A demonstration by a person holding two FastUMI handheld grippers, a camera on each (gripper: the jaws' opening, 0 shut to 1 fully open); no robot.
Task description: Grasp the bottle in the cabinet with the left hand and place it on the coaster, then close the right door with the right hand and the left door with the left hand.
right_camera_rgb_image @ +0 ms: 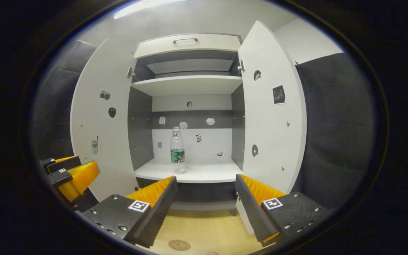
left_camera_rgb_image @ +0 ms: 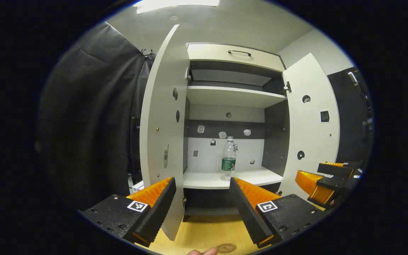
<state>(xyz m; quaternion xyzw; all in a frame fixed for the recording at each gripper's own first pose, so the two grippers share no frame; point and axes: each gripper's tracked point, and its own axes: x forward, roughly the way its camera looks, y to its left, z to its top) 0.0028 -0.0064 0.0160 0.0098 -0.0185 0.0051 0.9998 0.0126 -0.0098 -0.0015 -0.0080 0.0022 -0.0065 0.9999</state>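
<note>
Left gripper view: bottle (left_camera_rgb_image: 228, 159) upright on cabinet shelf (left_camera_rgb_image: 211, 180) (both doors open); left gripper (left_camera_rgb_image: 201, 193) and right gripper (right_camera_rgb_image: 205, 191) fingers wide, holding nothing.

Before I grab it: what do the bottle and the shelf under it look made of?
Bottle: clear, glossy, probably thin plastic; the back wall shows through it, with a band label around the middle. Shelf: smooth matte white board, likely laminate, judging by its flat uniform face.

You see a clear, glossy plastic bottle (left_camera_rgb_image: 228, 159) with a paper-like label on a smooth matt shelf (left_camera_rgb_image: 211, 180). The doors (right_camera_rgb_image: 271, 117) look like matt laminate. The surface (left_camera_rgb_image: 204, 233) shows pale wood grain; the coaster (right_camera_rgb_image: 179, 245) looks wooden too.
</note>
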